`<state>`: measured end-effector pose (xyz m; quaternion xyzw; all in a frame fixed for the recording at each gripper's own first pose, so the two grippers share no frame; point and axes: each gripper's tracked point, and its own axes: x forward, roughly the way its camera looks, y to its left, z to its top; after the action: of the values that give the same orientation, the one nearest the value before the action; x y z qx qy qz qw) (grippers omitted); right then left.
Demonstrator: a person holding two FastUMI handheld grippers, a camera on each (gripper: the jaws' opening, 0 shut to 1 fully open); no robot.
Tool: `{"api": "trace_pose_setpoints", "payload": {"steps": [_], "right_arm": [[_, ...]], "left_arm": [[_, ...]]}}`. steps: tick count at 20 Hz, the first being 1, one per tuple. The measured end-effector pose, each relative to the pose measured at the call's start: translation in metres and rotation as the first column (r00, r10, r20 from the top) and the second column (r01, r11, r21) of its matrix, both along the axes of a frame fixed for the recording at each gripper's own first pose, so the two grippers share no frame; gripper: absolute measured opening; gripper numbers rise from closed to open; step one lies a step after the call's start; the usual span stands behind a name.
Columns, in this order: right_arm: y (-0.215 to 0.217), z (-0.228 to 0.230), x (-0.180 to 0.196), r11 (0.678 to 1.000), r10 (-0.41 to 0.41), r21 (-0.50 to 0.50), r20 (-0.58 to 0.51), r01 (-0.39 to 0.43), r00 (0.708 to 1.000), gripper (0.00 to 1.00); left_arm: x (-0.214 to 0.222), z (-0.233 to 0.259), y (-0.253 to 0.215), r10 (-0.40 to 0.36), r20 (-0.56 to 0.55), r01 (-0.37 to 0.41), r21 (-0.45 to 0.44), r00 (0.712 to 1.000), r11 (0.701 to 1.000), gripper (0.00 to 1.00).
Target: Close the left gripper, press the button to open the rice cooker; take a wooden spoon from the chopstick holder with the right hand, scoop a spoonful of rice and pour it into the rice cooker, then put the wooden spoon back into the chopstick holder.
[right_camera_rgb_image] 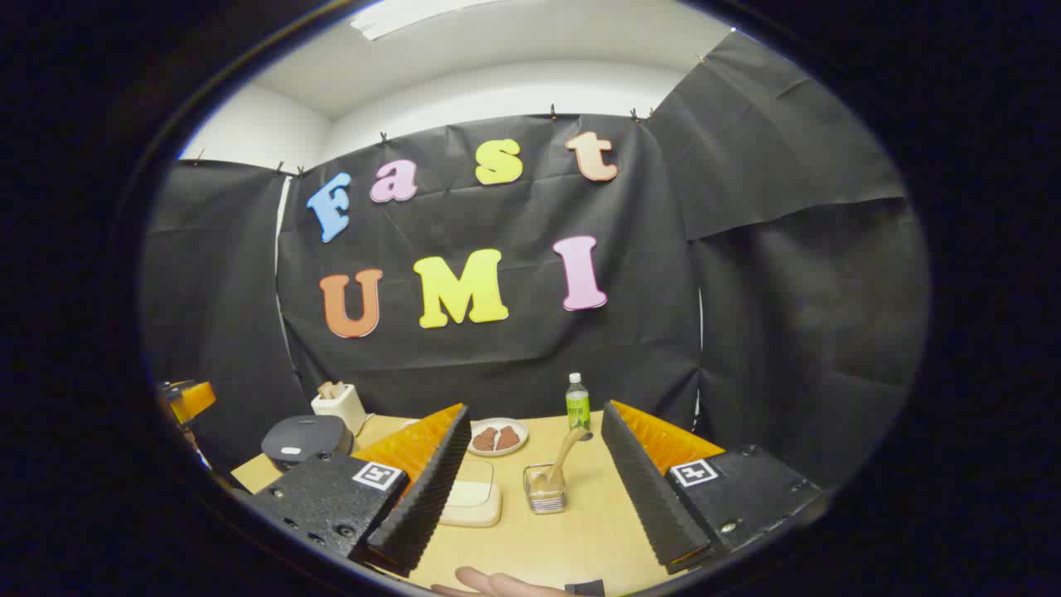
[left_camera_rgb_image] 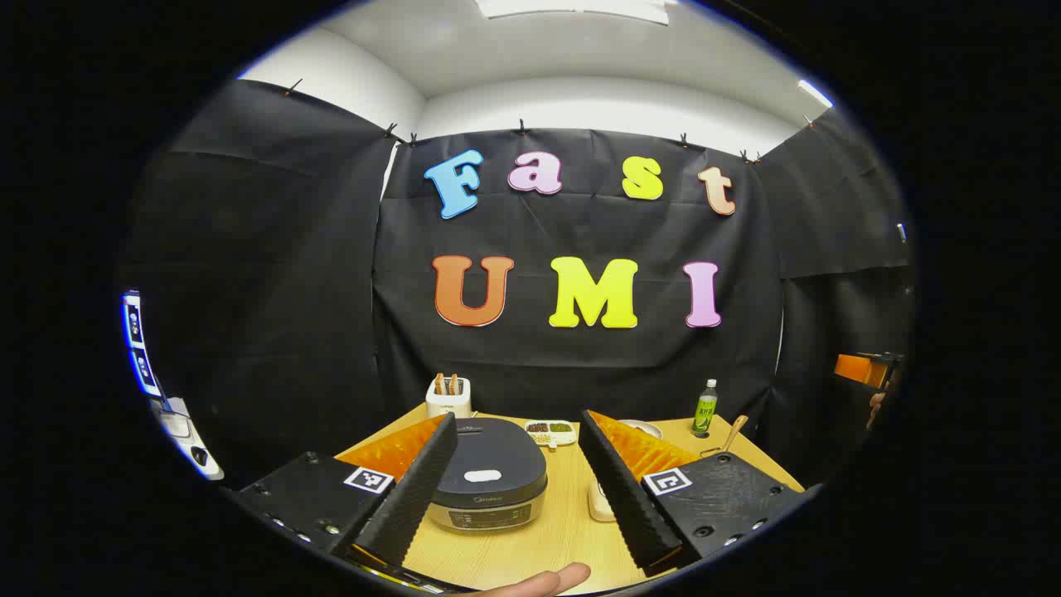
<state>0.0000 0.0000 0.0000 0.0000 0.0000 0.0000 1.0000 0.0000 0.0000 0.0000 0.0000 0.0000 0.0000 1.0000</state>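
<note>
Left gripper (left_camera_rgb_image: 518,489): fingers spread wide apart, nothing between them, framing the dark grey rounded rice cooker (left_camera_rgb_image: 485,481) with lid down, at 6 o'clock in the left gripper view. Pale oval button (left_camera_rgb_image: 482,476) on the lid top, untouched. Cooker standing on the light wooden table (left_camera_rgb_image: 530,547), toward its 9 o'clock side.

Right gripper (right_camera_rgb_image: 530,489): fingers likewise well apart, empty. Straight ahead at 6 o'clock in the right gripper view, a small clear square chopstick holder (right_camera_rgb_image: 545,491) with the wooden spoon (right_camera_rgb_image: 566,454) leaning out toward 1 o'clock. Just beside it, at 9 o'clock from the holder, a shallow cream square container (right_camera_rgb_image: 472,497), possibly the rice; contents hard to tell. Farther back at 12 o'clock, a green-labelled plastic bottle (right_camera_rgb_image: 578,405) and a white round plate with brown pieces (right_camera_rgb_image: 497,438). White toaster-like box (right_camera_rgb_image: 338,403) behind the cooker at 10 o'clock.

Task seemingly at its start: lid shut, spoon in place.

Likely trouble from here:
- Pressing with fingers left open: button missed between them, or a single tip slipping off the smooth lid.
- Off-centre push: cooker sliding on the table instead of latching open.
- Grasping the tilted spoon handle too low: light holder tipped or dragged along.
- Wide swing toward the spoon: bottle nearby knocked over.
</note>
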Motion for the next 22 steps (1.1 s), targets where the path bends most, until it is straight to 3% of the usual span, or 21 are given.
{"api": "trace_pose_setpoints", "payload": {"steps": [5,22], "right_arm": [[-0.001,-0.003,-0.003,1.0,-0.004,-0.011,0.007,0.004,1.0,1.0],[0.0,-0.003,-0.012,0.999,0.037,-0.025,0.031,-0.036,0.999,1.0]], "left_arm": [[0.007,-0.008,-0.012,-0.063,-0.001,0.063,-0.009,0.998,0.998,0.94],[0.01,-0.004,-0.012,-0.035,0.011,0.035,-0.009,0.999,0.999,0.94]]}}
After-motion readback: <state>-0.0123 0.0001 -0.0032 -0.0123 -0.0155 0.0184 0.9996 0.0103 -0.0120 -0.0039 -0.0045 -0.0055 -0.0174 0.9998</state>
